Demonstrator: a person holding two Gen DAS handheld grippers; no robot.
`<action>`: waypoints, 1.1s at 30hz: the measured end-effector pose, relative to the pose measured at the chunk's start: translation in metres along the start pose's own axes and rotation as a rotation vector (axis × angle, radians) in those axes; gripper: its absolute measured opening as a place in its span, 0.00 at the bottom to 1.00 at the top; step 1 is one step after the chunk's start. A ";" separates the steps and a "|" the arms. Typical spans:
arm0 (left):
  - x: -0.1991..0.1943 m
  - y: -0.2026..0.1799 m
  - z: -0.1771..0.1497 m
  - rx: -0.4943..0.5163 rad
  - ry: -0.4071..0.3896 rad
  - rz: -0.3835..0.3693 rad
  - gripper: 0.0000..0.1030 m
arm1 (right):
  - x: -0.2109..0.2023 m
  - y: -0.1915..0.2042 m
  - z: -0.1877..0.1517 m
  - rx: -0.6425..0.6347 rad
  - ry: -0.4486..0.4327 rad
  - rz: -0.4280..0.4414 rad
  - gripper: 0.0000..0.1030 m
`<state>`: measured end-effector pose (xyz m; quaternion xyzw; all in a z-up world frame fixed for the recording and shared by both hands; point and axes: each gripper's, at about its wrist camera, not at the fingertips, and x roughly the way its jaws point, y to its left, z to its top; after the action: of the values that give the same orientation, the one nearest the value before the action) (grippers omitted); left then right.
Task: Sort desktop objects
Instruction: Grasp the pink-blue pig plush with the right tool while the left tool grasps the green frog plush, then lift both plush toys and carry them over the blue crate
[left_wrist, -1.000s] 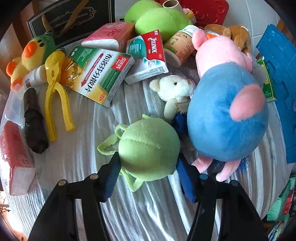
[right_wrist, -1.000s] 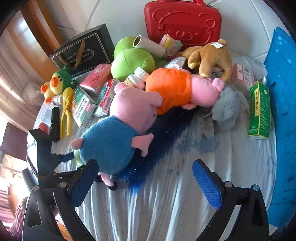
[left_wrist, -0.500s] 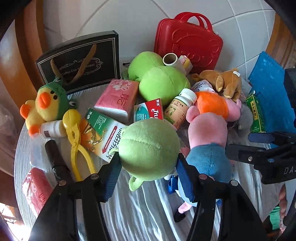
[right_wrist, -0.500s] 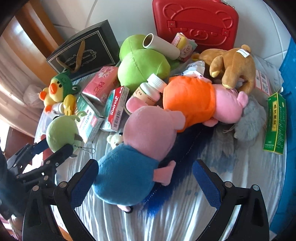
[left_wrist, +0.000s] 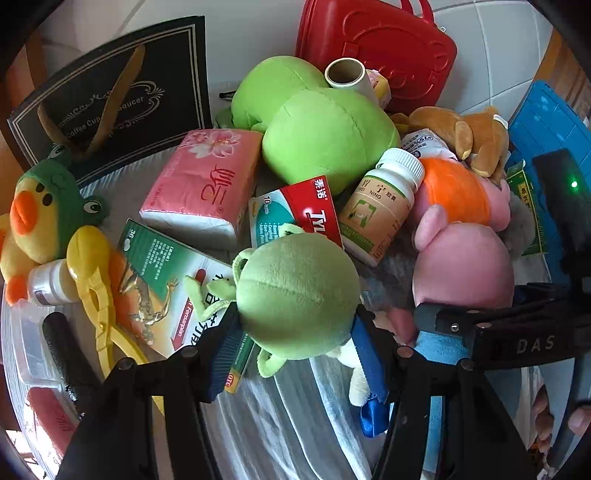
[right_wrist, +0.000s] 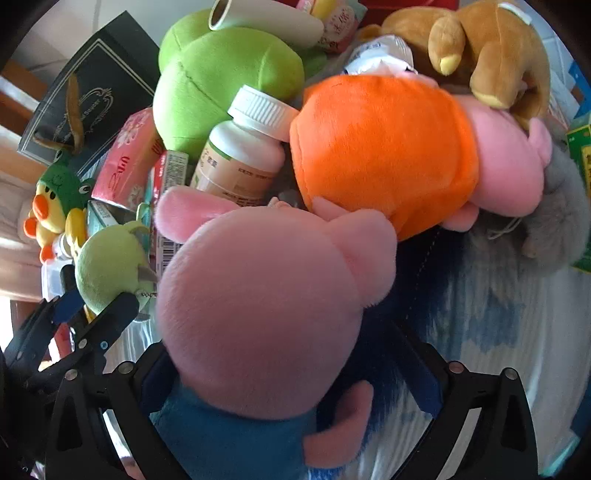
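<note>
My left gripper (left_wrist: 295, 339) is shut on a small pale-green plush ball (left_wrist: 295, 291) and holds it above the striped cloth (left_wrist: 277, 424), in front of the medicine boxes. The right wrist view shows the same ball (right_wrist: 110, 266) at the left edge. My right gripper (right_wrist: 291, 380) is open and straddles a pink pig plush with a blue body (right_wrist: 266, 295). Its left pad sits close to the blue body, while its right pad stands apart from it. A second pig in orange (right_wrist: 384, 147) lies just behind.
Piled at the back are a large green plush (left_wrist: 325, 133), a pill bottle (left_wrist: 380, 199), a red-and-white box (left_wrist: 295, 214), a pink tissue pack (left_wrist: 203, 184), a brown plush (left_wrist: 472, 136), a red case (left_wrist: 376, 48) and a black gift bag (left_wrist: 110, 96). A duck plush (left_wrist: 37, 214) and yellow tongs (left_wrist: 96, 295) lie left; a blue crate (left_wrist: 546, 122) stands right.
The left gripper lifted the green ball off the cloth and carried it toward the back pile. The right gripper came down over the blue-bodied pig, which now sits between its fingers.
</note>
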<state>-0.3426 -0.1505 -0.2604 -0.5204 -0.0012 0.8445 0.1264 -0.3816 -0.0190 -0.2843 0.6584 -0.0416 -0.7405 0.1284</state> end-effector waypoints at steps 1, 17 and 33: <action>-0.001 0.000 0.000 0.004 -0.002 -0.001 0.56 | 0.005 -0.002 0.000 0.009 0.009 0.004 1.00; -0.077 -0.041 0.006 0.056 -0.146 -0.013 0.56 | -0.107 0.013 -0.032 -0.120 -0.301 -0.014 0.73; -0.168 -0.173 0.036 0.121 -0.313 0.005 0.56 | -0.300 -0.045 -0.065 -0.222 -0.671 -0.155 0.73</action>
<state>-0.2656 -0.0141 -0.0736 -0.3738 0.0312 0.9142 0.1535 -0.2937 0.1051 -0.0136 0.3620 0.0492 -0.9229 0.1218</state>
